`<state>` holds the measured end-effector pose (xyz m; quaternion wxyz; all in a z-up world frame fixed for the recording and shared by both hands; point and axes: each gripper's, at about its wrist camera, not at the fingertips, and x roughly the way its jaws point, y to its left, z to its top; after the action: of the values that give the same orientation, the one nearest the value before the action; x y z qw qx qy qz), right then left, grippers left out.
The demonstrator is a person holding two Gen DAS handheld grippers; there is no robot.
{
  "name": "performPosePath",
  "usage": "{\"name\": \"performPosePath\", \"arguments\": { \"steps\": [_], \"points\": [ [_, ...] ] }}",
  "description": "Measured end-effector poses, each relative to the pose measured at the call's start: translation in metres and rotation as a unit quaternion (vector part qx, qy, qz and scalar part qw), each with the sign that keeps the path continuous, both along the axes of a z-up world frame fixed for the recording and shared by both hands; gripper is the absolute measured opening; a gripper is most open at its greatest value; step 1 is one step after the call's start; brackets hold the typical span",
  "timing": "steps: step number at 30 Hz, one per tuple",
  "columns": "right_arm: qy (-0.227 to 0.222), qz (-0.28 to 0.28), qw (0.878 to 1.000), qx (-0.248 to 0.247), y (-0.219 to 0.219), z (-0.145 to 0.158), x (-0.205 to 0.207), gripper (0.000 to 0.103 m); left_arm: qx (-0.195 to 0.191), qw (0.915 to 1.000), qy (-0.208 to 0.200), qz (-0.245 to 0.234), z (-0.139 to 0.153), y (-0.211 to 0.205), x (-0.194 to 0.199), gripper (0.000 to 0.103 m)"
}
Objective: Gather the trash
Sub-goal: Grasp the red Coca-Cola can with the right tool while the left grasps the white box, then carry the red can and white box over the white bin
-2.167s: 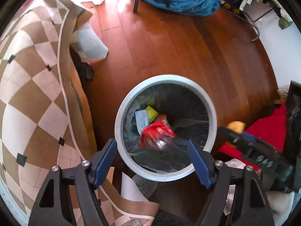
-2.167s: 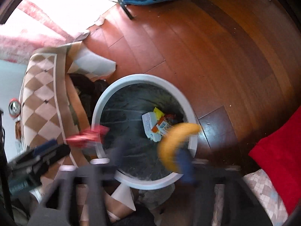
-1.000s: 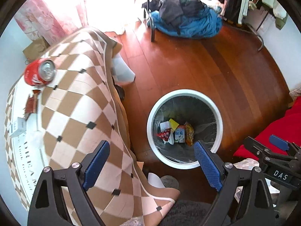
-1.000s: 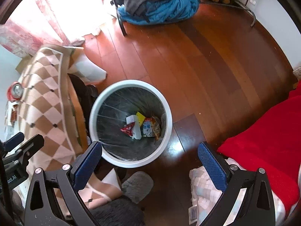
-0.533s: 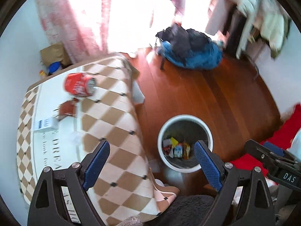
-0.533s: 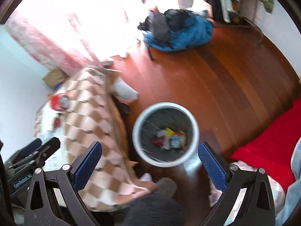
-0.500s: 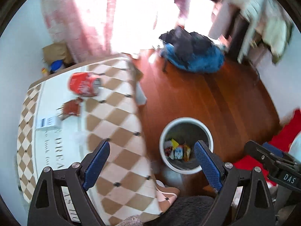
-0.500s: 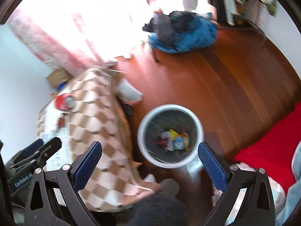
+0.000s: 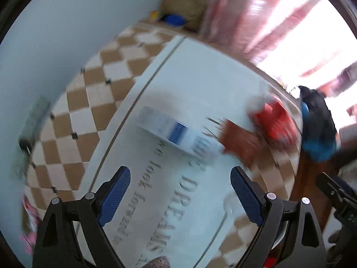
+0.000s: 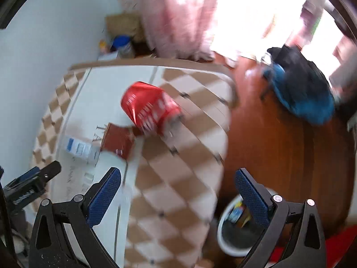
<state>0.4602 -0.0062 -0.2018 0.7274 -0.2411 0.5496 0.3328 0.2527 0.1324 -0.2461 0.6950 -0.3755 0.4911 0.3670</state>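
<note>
left gripper (image 9: 179,195): jaws spread wide, nothing held; hangs over the white middle of the table (image 9: 207,84), aimed at the box. Reads as lining up a pick.
box (image 9: 178,135): white with blue print, flat on the table, far side of the left fingers, just left of the wrapper. Nearest target for this gripper, I judge.
wrapper (image 9: 241,141): brown-red, flat, between box and can; edges blurred. Thin and flat, so probably awkward to pinch.
can (image 10: 149,109): red, on its side near the table's right edge, touching or just beside the wrapper; cannot tell which. May roll if nudged.
right gripper (image 10: 177,192): released, empty; over the checkered cloth (image 10: 178,178), can on the far side of it. Likely the can's taker.
bin (image 10: 225,230): white, on the floor right of the table, below the right finger; several scraps already inside. Close by, so carries stay short.
remaining: three items on the table, none grasped yet.
</note>
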Motion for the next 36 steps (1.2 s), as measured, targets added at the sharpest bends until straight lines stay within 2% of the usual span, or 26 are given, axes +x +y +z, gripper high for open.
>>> {"name": "performPosePath", "arguments": {
  "steps": [3,7,9,10,11,12,14,16,19,21,22,23,24,29,30,36],
  "points": [
    [-0.004,0.048,0.998,-0.044,0.060,-0.025,0.016,0.103,-0.061,0.9966,-0.011,0.055,-0.028,0.032,0.004,0.092],
    [-0.004,0.099,0.990,-0.100,0.107,-0.059,0.031,0.103,-0.125,0.9872,-0.015,0.097,-0.059,0.050,0.008,0.091],
    [0.005,0.120,0.986,-0.118,0.121,-0.073,0.033,0.103,-0.140,0.9844,-0.021,0.105,-0.069,0.051,0.009,0.090],
    [0.012,0.125,0.984,-0.123,0.125,-0.079,0.035,0.103,-0.141,0.9837,-0.024,0.109,-0.072,0.052,0.009,0.085],
    [0.021,0.132,0.983,-0.123,0.129,-0.084,0.036,0.103,-0.136,0.9843,-0.026,0.110,-0.073,0.051,0.008,0.077],
    [0.032,0.136,0.982,-0.125,0.132,-0.089,0.038,0.103,-0.128,0.9855,-0.027,0.108,-0.073,0.050,0.007,0.061],
    [0.043,0.137,0.981,-0.127,0.137,-0.098,0.041,0.103,-0.110,0.9895,-0.025,0.090,-0.069,0.046,0.008,0.052],
    [0.046,0.139,0.981,-0.129,0.137,-0.103,0.043,0.103,-0.080,0.9959,-0.015,0.040,-0.060,0.044,0.018,0.041],
    [0.053,0.139,0.980,-0.131,0.135,-0.111,0.045,0.103,-0.036,0.9985,0.005,-0.042,-0.054,0.039,0.028,0.039],
    [0.056,0.132,0.981,-0.130,0.132,-0.114,0.047,0.102,0.001,0.9953,0.031,-0.092,-0.050,0.039,0.034,0.039],
    [0.059,0.127,0.982,-0.128,0.130,-0.114,0.049,0.100,0.012,0.9934,0.040,-0.107,-0.050,0.039,0.036,0.039],
    [0.060,0.120,0.983,-0.122,0.128,-0.114,0.050,0.089,0.017,0.9916,0.048,-0.119,-0.051,0.040,0.038,0.039],
    [0.062,0.112,0.985,-0.116,0.127,-0.115,0.051,0.090,0.019,0.9900,0.054,-0.129,-0.054,0.041,0.040,0.039],
    [0.077,0.075,0.991,-0.085,0.115,-0.111,0.055,0.089,0.026,0.9884,0.074,-0.130,-0.069,0.040,0.038,0.038],
    [0.076,0.072,0.991,-0.083,0.113,-0.110,0.053,0.089,0.033,0.9881,0.073,-0.131,-0.069,0.036,0.038,0.033],
    [0.055,0.042,0.996,-0.054,0.091,-0.096,0.037,0.089,0.075,0.9855,0.055,-0.142,-0.045,0.019,0.028,0.033]
  ]
}}
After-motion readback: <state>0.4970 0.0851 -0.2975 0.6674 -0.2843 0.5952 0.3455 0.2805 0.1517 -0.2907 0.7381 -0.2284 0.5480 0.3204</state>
